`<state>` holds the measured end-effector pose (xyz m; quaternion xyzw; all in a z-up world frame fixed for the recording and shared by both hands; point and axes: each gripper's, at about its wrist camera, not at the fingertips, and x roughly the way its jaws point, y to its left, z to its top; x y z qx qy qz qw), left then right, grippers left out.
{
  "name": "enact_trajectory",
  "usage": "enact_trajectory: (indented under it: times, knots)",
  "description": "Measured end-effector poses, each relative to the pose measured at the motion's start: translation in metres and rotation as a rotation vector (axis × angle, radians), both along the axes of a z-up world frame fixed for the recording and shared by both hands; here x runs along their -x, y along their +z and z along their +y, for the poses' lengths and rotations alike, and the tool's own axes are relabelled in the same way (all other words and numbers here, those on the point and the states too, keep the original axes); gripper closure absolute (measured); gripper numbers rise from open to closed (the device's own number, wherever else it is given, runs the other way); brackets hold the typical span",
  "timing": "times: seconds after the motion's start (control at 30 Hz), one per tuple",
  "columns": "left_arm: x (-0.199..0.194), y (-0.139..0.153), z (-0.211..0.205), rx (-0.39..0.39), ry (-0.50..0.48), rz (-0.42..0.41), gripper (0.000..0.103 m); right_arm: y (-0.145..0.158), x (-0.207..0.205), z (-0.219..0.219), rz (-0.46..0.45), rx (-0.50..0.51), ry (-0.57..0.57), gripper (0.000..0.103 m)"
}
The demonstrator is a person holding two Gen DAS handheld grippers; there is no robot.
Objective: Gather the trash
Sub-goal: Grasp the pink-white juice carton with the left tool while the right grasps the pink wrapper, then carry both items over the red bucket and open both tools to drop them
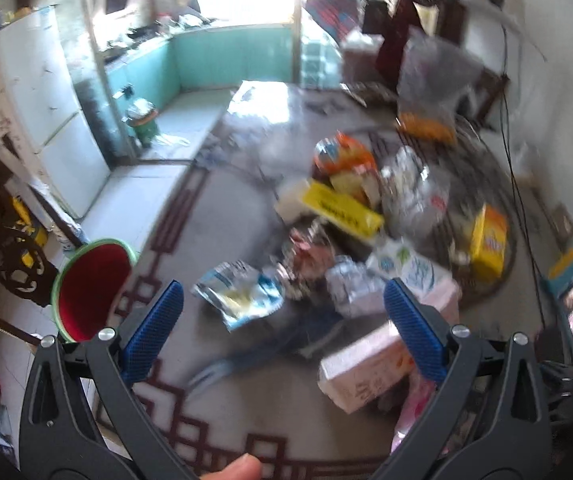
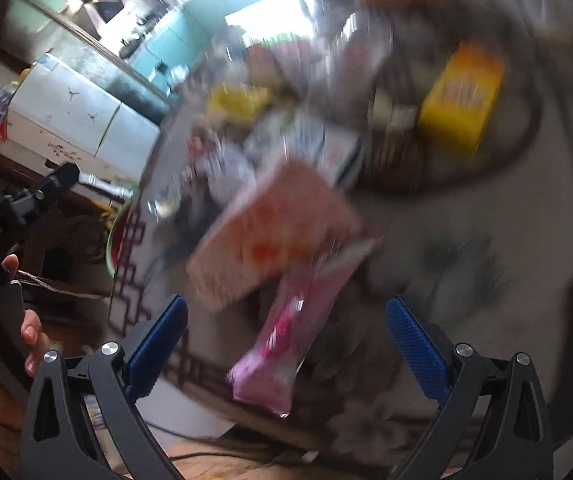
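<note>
A heap of packaging litters the grey table (image 1: pixel 214 216): a blue-white foil pouch (image 1: pixel 240 294), a yellow box (image 1: pixel 340 208), a white carton (image 1: pixel 414 270), a pale pink box (image 1: pixel 370 368) and crumpled foil (image 1: pixel 352 286). My left gripper (image 1: pixel 284 320) hangs open above the table, the pouch just beyond its fingers. In the blurred right wrist view, my right gripper (image 2: pixel 286 334) is open above a pink wrapper (image 2: pixel 282 352), with the pink box (image 2: pixel 274 236) right behind it. Nothing is gripped by either one.
A red bin with a green rim (image 1: pixel 90 288) stands off the table's left edge. A round wire basket (image 1: pixel 482 216) holds a yellow-orange box (image 1: pixel 488 242) at the right. A white fridge (image 1: pixel 34 92) stands at the far left. A thumb (image 1: pixel 242 470) shows at the bottom.
</note>
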<state>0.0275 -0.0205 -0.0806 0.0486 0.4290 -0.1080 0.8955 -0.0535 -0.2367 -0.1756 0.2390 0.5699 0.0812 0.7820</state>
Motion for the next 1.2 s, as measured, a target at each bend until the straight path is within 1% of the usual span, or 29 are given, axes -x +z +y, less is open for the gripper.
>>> enact_trajectory:
  times: [0.07,0.13,0.17,0.2,0.23,0.27,0.33,0.37,0.4,0.43,0.5,0.57,0.63,0.73,0.8,0.83,0.93,0.97,1.0,1.03,1.07,1.13,1.17,1.2]
  knots:
    - [0.000,-0.011,-0.002,0.050,-0.044,0.049,0.005,-0.016,-0.005,0.016,0.038,0.004,0.044,0.022]
    - [0.001,-0.019,-0.006,0.065,-0.077,0.076,0.005,-0.034,-0.008,0.026,0.085,0.004,0.075,0.040]
    - [0.003,-0.021,-0.010,0.058,-0.095,0.081,0.005,-0.042,-0.009,0.029,0.115,-0.008,0.085,0.067]
    - [0.003,-0.024,-0.013,0.048,-0.108,0.084,0.005,-0.045,-0.008,0.029,0.129,-0.030,0.083,0.081]
    - [0.004,-0.027,-0.016,0.042,-0.132,0.090,0.005,-0.045,-0.005,0.026,0.132,-0.065,0.071,0.083]
    - [0.005,-0.030,-0.018,0.051,-0.165,0.100,0.005,-0.041,-0.003,0.022,0.125,-0.079,0.065,0.090]
    - [0.006,-0.037,-0.025,0.063,-0.231,0.128,0.005,-0.024,0.002,0.013,0.085,-0.073,0.055,0.090]
    - [0.006,-0.041,-0.030,0.058,-0.261,0.138,0.005,-0.011,0.005,0.007,0.050,-0.061,0.045,0.091]
    - [0.006,-0.047,-0.036,0.045,-0.295,0.148,0.005,0.001,0.008,0.000,0.021,-0.046,0.033,0.091]
    - [0.005,-0.052,-0.042,0.028,-0.318,0.156,0.005,0.005,0.007,-0.005,-0.001,-0.029,0.021,0.091]
    - [0.002,-0.064,-0.051,0.011,-0.359,0.184,0.005,0.022,0.012,-0.016,-0.045,0.006,-0.007,0.091]
    - [-0.003,-0.075,-0.060,-0.012,-0.380,0.206,0.005,0.029,0.017,-0.024,-0.068,0.050,-0.033,0.091]
    - [-0.006,-0.086,-0.069,-0.044,-0.408,0.228,0.005,0.029,0.021,-0.032,-0.075,0.075,-0.061,0.091]
    - [-0.005,-0.100,-0.084,-0.091,-0.459,0.251,0.005,0.024,0.030,-0.046,-0.066,0.055,-0.107,0.091]
    - [-0.001,-0.106,-0.090,-0.110,-0.499,0.261,0.005,0.022,0.034,-0.053,-0.063,0.040,-0.134,0.090]
    - [0.001,-0.108,-0.093,-0.114,-0.517,0.269,0.005,0.022,0.034,-0.063,-0.063,0.034,-0.141,0.090]
    - [0.007,-0.117,-0.103,-0.137,-0.565,0.296,0.006,0.023,0.032,-0.067,-0.072,0.031,-0.150,0.090]
    - [0.008,-0.119,-0.105,-0.135,-0.572,0.303,0.011,0.025,0.032,-0.067,-0.078,0.030,-0.149,0.090]
    - [0.008,-0.119,-0.107,-0.125,-0.575,0.317,0.030,0.028,0.032,-0.066,-0.084,0.030,-0.147,0.090]
    - [0.008,-0.121,-0.110,-0.114,-0.574,0.330,0.040,0.030,0.036,-0.066,-0.091,0.032,-0.146,0.090]
    - [0.009,-0.121,-0.110,-0.099,-0.569,0.333,0.043,0.032,0.035,-0.064,-0.099,0.032,-0.145,0.090]
    - [0.012,-0.115,-0.107,-0.055,-0.561,0.331,0.054,0.038,0.032,-0.061,-0.116,0.034,-0.137,0.090]
    - [0.014,-0.110,-0.104,-0.041,-0.551,0.317,0.056,0.042,0.029,-0.057,-0.127,0.034,-0.130,0.090]
    - [0.017,-0.101,-0.098,-0.016,-0.534,0.296,0.061,0.047,0.025,-0.054,-0.143,0.035,-0.122,0.090]
